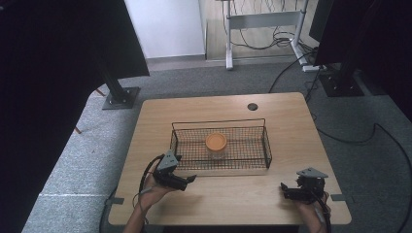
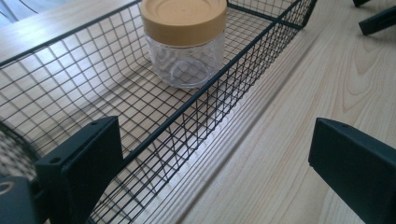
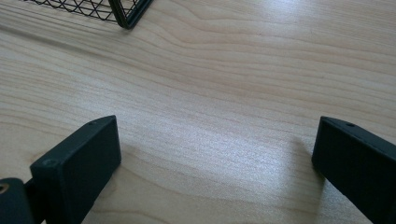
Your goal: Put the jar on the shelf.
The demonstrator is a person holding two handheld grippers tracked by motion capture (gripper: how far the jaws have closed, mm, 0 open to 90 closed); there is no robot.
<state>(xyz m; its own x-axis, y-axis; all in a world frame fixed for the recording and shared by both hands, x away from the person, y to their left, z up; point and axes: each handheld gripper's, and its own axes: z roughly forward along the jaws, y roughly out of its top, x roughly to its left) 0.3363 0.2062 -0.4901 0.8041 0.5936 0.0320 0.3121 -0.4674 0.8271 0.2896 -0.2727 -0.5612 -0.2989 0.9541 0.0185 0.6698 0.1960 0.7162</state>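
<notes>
**Jar sat in wire basket, both grippers wide and empty**

A small clear jar (image 1: 216, 147) stood upright inside a black wire basket (image 1: 262, 127) near the middle of the light wooden desk (image 1: 155, 114). Its body was transparent, with a faint textured pattern on the wall and a thicker, plain base, and it looked empty. A broad, flat screw lid (image 2: 183, 17) in matte ochre-orange capped it, slightly wider than the body, with a shallow ring pressed into its top. In the left gripper view the jar rested on the mesh floor close to the basket's near long wall (image 2: 219, 77), not touching it as far as could be told.

The left gripper (image 1: 188, 180) was held at about 7 o'clock from the jar, just outside the basket's near left corner, its jaws spread wide with nothing between them; one jaw lay over the basket's mesh in its own view, the other over bare wood. The right gripper (image 1: 283, 189) hovered at about 4 o'clock from the jar, well apart from the basket, near the desk's front right edge. Its jaws were likewise spread wide and held nothing, with bare wood grain between them and a basket corner (image 3: 126, 18) at 11 o'clock in its view.
</notes>
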